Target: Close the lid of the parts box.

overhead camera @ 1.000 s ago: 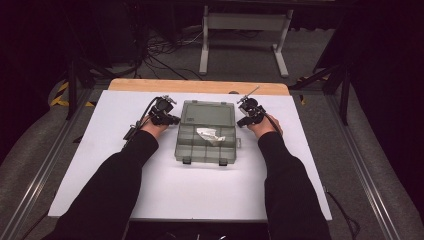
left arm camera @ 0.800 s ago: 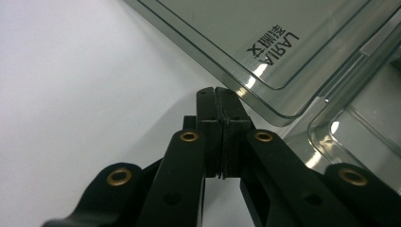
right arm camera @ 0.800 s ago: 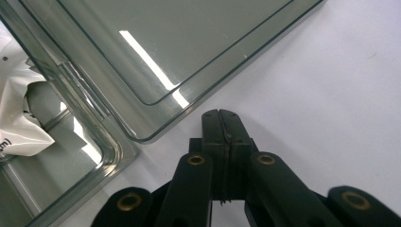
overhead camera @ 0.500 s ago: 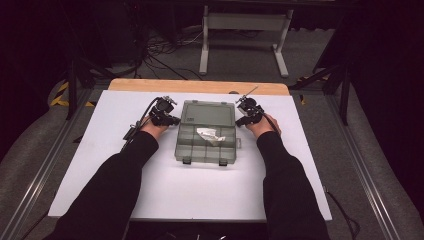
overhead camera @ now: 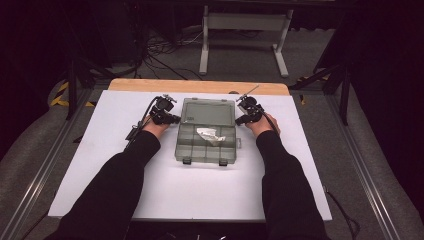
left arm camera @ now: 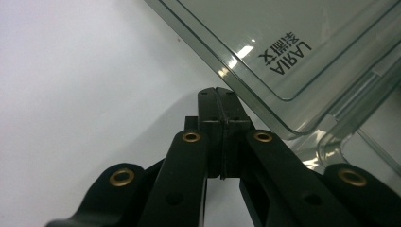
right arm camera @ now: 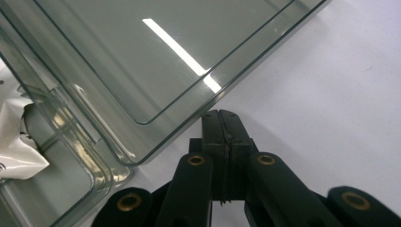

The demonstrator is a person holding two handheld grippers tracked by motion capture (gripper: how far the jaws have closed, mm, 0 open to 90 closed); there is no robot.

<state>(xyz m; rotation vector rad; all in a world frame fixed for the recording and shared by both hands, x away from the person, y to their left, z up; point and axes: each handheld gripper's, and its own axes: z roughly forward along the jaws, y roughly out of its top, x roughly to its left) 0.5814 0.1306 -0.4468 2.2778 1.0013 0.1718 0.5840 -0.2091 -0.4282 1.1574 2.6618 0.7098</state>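
Box: a clear grey-green compartment box point(overhead camera: 206, 132) sits at the centre of the high view on the white counter point(overhead camera: 100, 165), lid point(overhead camera: 208, 111) swung open toward the upper part of the frame, latches at the lower edge.
Contents: a crumpled white scrap point(overhead camera: 209, 134) lies in one of the middle compartments (it also shows at the left edge of the right gripper view, behind the box wall).
Left tool: the left tool point(left arm camera: 218, 101) has its jaws pressed flat together with nothing between them; its tip sits at lower centre of the left gripper view, just beside and under the lid's corner edge. Whether it touches the plastic I cannot tell.
Right tool: the right tool point(right arm camera: 220, 118) is likewise closed tight on nothing, its tip just beside the lid's opposite edge at lower centre of its view.
Stage: judged from the layout, both tips flank the lid near the hinge line, likely to move or steady it.
Risk: closed tips have no grip on smooth plastic, so a push could slip off the rim.
Risk: uneven pressure from the two sides could twist the box or slide it across the counter.
Risk: a lid dropping shut could trap the scrap.
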